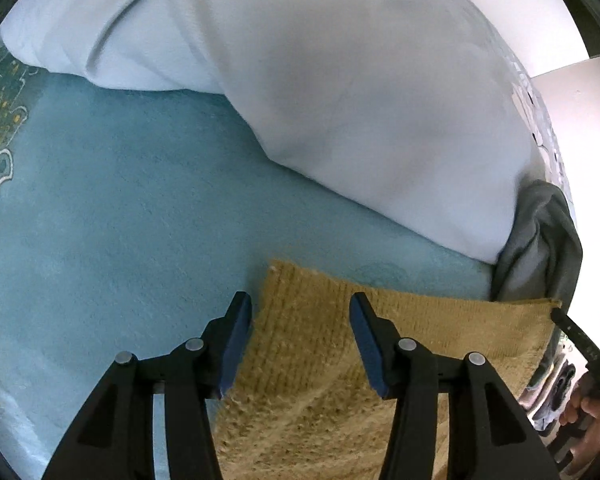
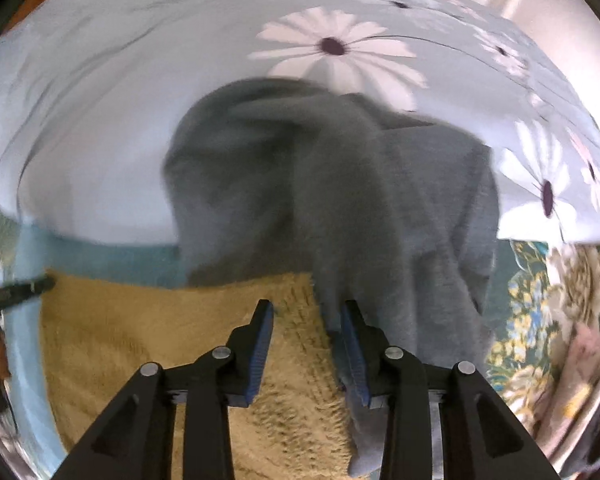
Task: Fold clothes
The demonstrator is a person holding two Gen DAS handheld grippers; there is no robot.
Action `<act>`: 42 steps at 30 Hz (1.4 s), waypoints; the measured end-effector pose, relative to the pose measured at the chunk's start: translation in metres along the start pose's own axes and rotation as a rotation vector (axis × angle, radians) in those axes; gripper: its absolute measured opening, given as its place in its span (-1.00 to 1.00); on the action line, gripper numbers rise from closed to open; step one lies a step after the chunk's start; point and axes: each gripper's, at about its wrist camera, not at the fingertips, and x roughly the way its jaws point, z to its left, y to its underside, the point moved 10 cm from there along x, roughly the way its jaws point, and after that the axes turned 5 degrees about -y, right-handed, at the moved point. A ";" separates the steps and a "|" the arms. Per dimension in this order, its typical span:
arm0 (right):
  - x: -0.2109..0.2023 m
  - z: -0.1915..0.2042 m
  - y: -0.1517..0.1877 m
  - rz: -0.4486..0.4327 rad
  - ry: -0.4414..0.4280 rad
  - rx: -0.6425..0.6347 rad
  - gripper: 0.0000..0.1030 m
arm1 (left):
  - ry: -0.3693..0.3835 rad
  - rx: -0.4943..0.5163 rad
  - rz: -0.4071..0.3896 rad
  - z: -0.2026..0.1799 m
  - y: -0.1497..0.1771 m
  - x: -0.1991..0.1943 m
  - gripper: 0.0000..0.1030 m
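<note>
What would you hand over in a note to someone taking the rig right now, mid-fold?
Left gripper: open, over the near corner of the mustard knit, holding nothing.
Right gripper: open, above the same knit; grey garment drapes against its right finger, not clamped.
The knit lies flat on the teal bedspread; the grey garment is bunched against the white floral duvet, partly overlapping the knit.
Done: nothing visibly folded.
Left: clear the grey piece off, then fold both.
</note>
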 end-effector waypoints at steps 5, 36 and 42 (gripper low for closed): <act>0.012 0.008 0.001 0.042 -0.044 0.009 -0.25 | -0.009 -0.012 -0.002 0.000 0.000 -0.007 -0.38; -0.113 -0.020 0.214 -0.080 -0.191 0.168 -0.80 | 0.105 0.137 -0.234 0.006 0.172 -0.077 -0.80; -0.108 -0.039 0.313 0.008 -0.168 0.286 -0.81 | 0.059 0.013 -0.123 0.043 0.260 -0.049 -0.80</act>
